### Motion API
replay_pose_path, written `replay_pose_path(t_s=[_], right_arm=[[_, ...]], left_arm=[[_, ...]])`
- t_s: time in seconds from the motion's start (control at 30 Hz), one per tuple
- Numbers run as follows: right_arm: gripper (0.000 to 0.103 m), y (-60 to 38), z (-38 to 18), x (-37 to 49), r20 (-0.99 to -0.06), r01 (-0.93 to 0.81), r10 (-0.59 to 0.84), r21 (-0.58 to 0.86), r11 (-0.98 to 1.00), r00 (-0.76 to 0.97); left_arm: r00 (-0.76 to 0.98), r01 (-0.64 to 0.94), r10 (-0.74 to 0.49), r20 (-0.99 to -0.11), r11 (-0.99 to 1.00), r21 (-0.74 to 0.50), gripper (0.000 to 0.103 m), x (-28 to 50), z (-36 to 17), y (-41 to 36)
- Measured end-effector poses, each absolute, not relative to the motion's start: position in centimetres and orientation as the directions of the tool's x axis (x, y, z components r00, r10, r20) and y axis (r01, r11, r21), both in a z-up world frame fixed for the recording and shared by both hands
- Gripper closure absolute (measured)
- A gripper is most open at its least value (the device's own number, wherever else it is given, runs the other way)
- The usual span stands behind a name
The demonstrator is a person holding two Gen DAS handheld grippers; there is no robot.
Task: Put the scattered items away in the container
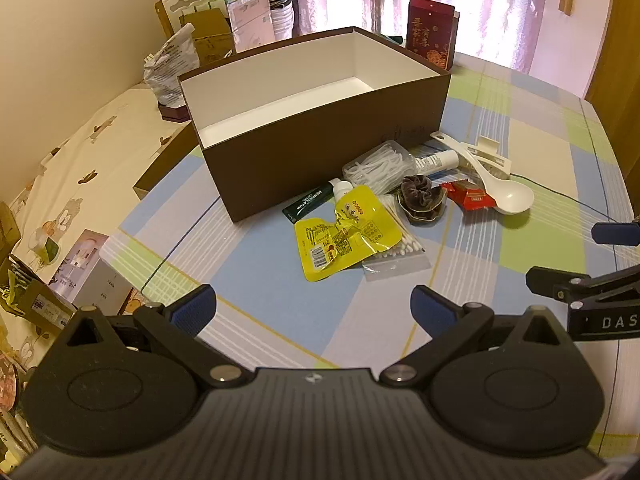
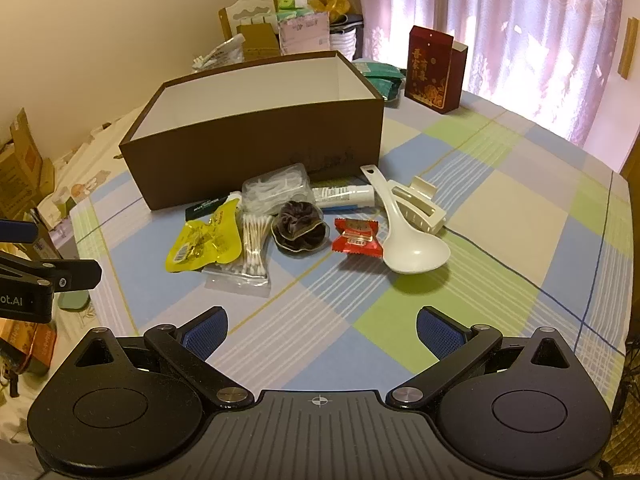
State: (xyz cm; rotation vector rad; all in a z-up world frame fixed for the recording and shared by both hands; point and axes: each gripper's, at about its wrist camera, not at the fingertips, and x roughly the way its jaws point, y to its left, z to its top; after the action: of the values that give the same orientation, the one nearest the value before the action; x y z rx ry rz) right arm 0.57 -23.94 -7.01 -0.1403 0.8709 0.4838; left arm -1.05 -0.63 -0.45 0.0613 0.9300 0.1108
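1. Brown box (image 1: 320, 152), white inside, stands open on the checked tablecloth (image 1: 520, 128); nothing visible in the part of its interior that shows.
2. Scattered items lie just in front of the box's near wall: yellow pouch (image 1: 340, 236), bag of cotton swabs (image 2: 252, 252), clear case of floss picks (image 1: 380, 166), dark green tube (image 1: 308, 202), white tube (image 2: 344, 196).
3. Further right: brown scrunchie (image 2: 298, 232), red wrapped sweet (image 2: 355, 236), white spoon (image 2: 404, 232), cream hair claw (image 2: 420, 208) touching the spoon's handle.
4. Left gripper (image 1: 314, 308): jaws wide apart, nothing between, above bare cloth, short of the items.
5. Right gripper (image 2: 322, 330): likewise spread wide, empty.
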Motion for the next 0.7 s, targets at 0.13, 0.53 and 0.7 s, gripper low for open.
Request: replay_pose_path(t_s=[0.13, 0.53, 0.7], right_arm=[[0.0, -24.1, -7.0, 0.8, -0.763, -0.464, 0.352, 0.078, 0.882, 0.541], [0.0, -24.6, -7.3, 1.5, -0.763, -0.479, 0.365, 0.083, 0.874, 0.534], [0.0, -24.9, -7.5, 2.0, -0.768, -0.487, 0.368, 0.084, 0.869, 0.524]], left_arm=[[0.593, -0.069, 0.122, -0.796, 0.993, 0.101, 0.001, -1.0, -0.4, -0.7], [0.583, -0.078, 0.131, -0.802, 0.991, 0.106, 0.001, -0.7, -0.8, -1.2], [0.578, -0.085, 0.137, -0.805, 0.991, 0.108, 0.001, -0.3, -1.0, -1.5]])
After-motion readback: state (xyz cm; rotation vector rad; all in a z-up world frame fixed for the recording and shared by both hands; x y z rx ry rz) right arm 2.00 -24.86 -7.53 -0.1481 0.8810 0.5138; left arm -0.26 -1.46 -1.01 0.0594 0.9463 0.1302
